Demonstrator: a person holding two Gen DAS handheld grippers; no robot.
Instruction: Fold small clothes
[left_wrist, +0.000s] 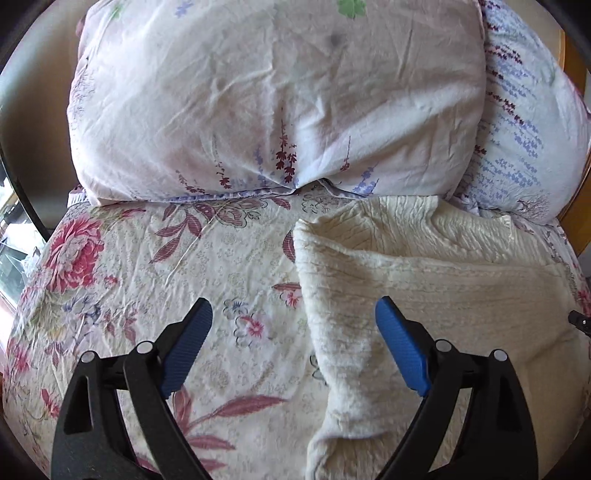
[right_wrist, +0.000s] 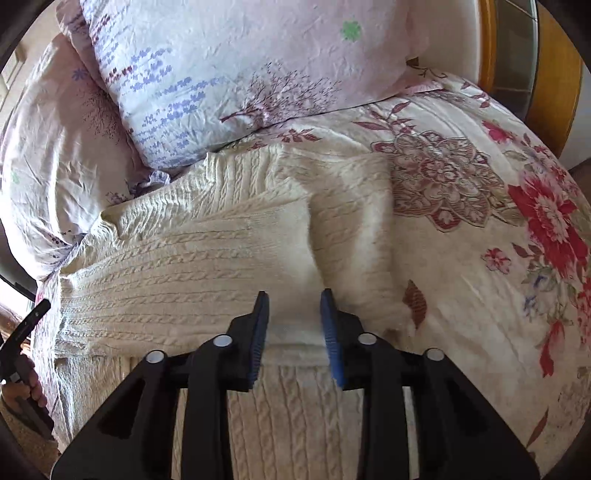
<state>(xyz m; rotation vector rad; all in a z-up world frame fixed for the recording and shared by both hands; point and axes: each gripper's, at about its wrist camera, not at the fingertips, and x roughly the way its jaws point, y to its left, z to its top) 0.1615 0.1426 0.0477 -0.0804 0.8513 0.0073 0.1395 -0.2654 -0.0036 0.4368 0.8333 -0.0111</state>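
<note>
though both grippers (left_wrist: 293, 347) (right_wrist: 294, 325) open and empty, sweater (right_wrist: 207, 258) edge beside bare floral bedspread (left_wrist: 155, 266)

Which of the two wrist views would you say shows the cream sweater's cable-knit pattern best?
The right wrist view: the sweater fills its middle, cables clear. The left wrist view shows only its blurred left part, with little texture.

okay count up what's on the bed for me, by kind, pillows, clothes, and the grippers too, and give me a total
Pillows: 2, one pinkish-white floral, one with lavender print
Clothes: 1, a cream cable-knit sweater
Grippers: 2, left gripper open over the floral bedspread, right gripper open above the sweater
Total: 5
</note>
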